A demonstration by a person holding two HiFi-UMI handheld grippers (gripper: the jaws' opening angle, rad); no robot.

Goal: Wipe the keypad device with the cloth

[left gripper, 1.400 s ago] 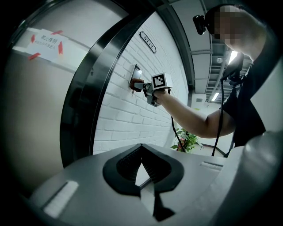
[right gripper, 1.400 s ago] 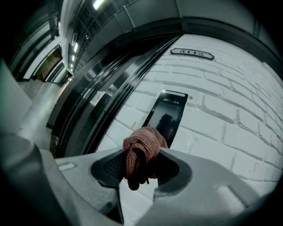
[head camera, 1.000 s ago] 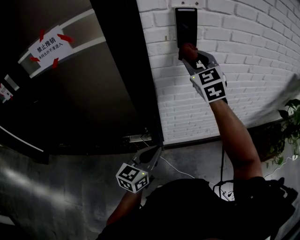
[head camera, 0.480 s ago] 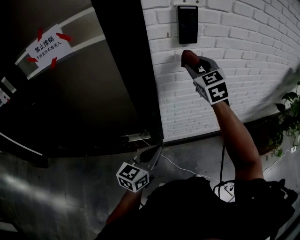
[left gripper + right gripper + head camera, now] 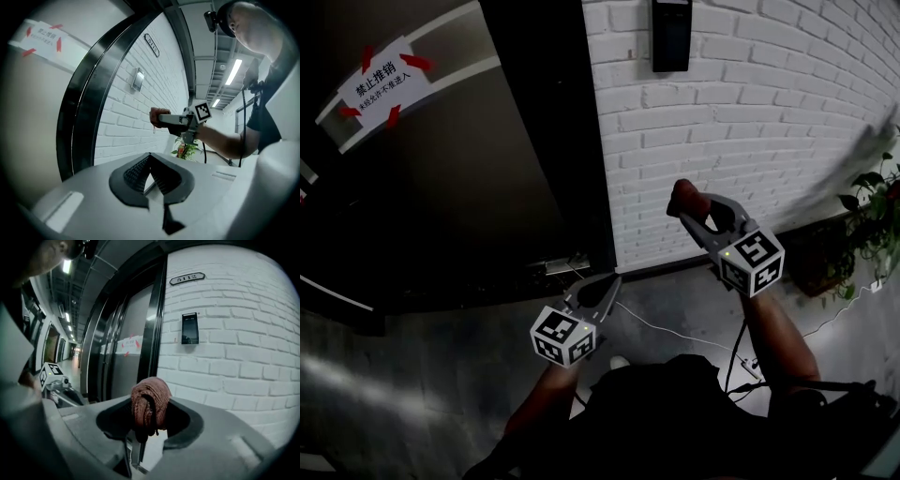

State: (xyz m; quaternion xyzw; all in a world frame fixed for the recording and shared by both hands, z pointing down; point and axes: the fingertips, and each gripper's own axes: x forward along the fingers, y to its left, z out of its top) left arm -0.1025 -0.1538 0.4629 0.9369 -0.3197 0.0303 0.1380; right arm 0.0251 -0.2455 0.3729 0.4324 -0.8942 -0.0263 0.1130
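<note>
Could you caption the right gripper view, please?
Right gripper holding a bunched reddish-brown cloth, facing the black wall-mounted keypad device.

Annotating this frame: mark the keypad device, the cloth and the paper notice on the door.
keypad device (image 5: pixel 671 37): head view, middle of its dark face.
cloth (image 5: pixel 150 401): right gripper view, front of the bunched wad.
paper notice (image 5: pixel 382 82): head view, centre of the white sheet.

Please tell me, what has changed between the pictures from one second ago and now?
The right gripper, shut on the cloth, has moved down, away from the keypad device. A second ago the cloth was at the device's lower edge; now it is well below it. The cloth stays clamped in the same jaws. The left gripper stays low, shut and empty.
</note>
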